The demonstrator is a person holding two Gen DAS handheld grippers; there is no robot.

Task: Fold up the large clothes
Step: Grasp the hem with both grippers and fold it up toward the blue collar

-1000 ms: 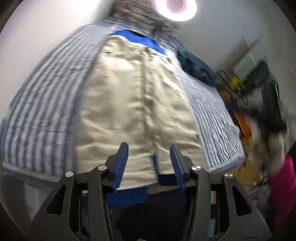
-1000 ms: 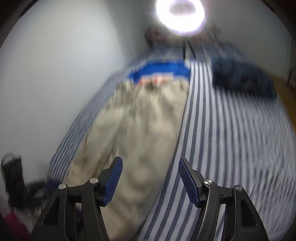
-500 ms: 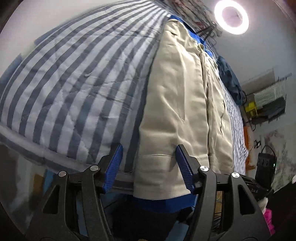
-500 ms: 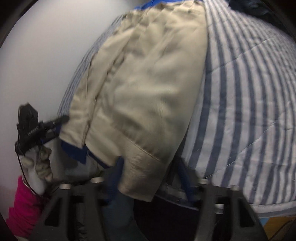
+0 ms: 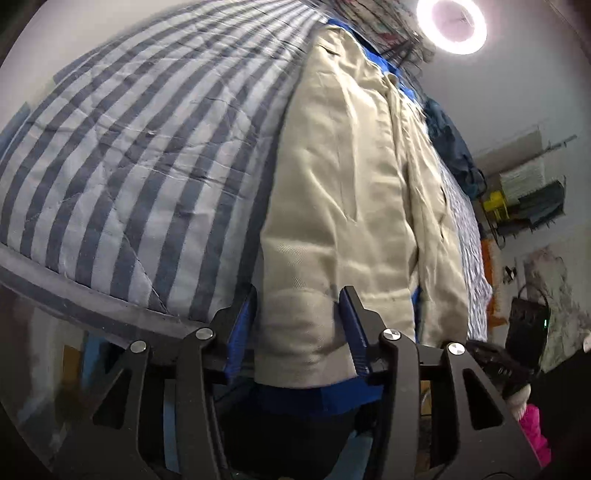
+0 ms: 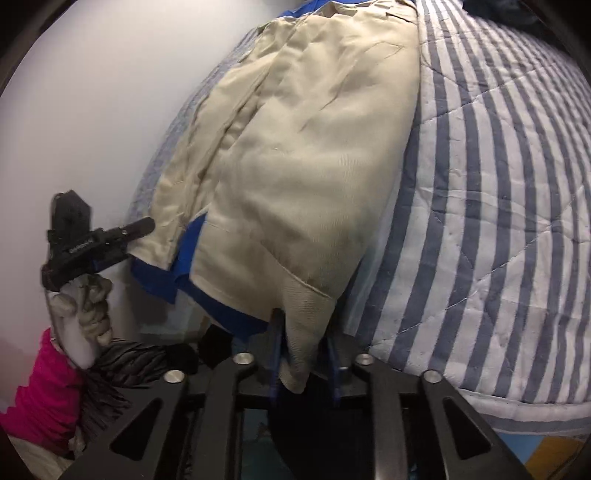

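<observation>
Beige trousers (image 5: 343,192) lie lengthwise on a blue-and-white striped quilt (image 5: 129,155), on top of a blue cloth (image 5: 317,400). My left gripper (image 5: 297,325) straddles the hem of one trouser leg, its jaws still apart with the hem between them. My right gripper (image 6: 303,354) is shut on the hem corner of the other trouser leg (image 6: 299,229). The left gripper also shows in the right wrist view (image 6: 96,243), at the far hem, held by a gloved hand.
The striped quilt (image 6: 498,206) covers the bed, and its edge runs just in front of both grippers. A dark blue garment (image 5: 450,147) lies farther along the bed. A ring light (image 5: 451,22) glows overhead. Shelving (image 5: 524,199) stands at the right.
Both grippers have come down to the trouser hems. The left jaws have narrowed around the hem. The right jaws have shut on the other hem corner.
</observation>
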